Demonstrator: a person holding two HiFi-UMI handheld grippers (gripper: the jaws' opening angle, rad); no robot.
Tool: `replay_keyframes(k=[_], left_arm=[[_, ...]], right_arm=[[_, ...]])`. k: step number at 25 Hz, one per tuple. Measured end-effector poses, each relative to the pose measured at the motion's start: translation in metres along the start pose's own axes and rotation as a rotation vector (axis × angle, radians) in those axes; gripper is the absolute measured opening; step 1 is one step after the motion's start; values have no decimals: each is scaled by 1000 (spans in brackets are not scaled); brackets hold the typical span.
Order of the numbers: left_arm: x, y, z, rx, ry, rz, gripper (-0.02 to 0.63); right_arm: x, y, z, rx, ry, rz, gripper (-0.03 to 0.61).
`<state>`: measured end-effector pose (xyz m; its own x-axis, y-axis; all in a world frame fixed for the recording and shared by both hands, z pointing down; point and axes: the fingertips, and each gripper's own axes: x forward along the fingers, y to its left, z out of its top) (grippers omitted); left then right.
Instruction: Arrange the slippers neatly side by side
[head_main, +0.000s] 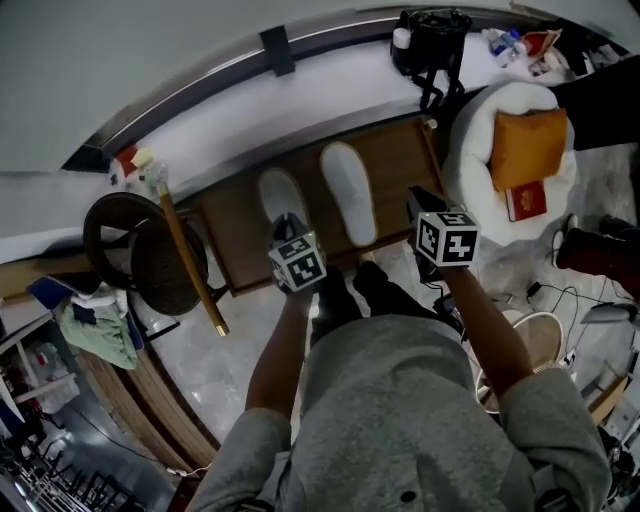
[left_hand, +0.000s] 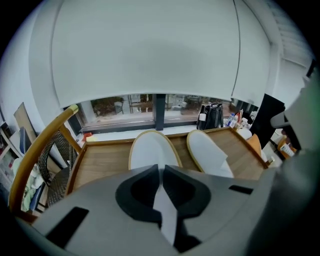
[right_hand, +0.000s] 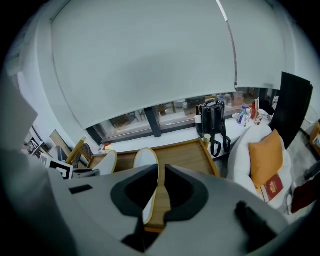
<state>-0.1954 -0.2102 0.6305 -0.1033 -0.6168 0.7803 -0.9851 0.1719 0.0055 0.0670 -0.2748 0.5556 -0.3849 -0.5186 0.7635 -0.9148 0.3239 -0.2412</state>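
Observation:
Two white slippers lie toe-away on a low wooden table (head_main: 240, 235). The left slipper (head_main: 277, 192) (left_hand: 150, 150) sits a little nearer to me than the right slipper (head_main: 349, 190) (left_hand: 210, 152) (right_hand: 145, 160). My left gripper (head_main: 289, 226) (left_hand: 160, 169) is over the left slipper's heel, jaws closed with white slipper material filling the slit between them. My right gripper (head_main: 422, 205) (right_hand: 161, 172) hovers at the table's right front, to the right of the right slipper. It is shut, with only table wood and the slipper's edge showing through the slit.
A dark wicker chair (head_main: 140, 245) with a wooden rail (head_main: 190, 262) stands to the left of the table. A white armchair (head_main: 485, 150) with an orange cushion (head_main: 527, 148) and a red book (head_main: 527, 200) stands to the right. A black bag (head_main: 430, 45) rests on the windowsill behind.

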Motion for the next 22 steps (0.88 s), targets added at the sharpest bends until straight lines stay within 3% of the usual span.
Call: replay_keyframes(k=[22], left_arm=[[33,-55,-3,4,24,13,34]], right_arm=[[-9,-67,-9,-29,22,10,55]])
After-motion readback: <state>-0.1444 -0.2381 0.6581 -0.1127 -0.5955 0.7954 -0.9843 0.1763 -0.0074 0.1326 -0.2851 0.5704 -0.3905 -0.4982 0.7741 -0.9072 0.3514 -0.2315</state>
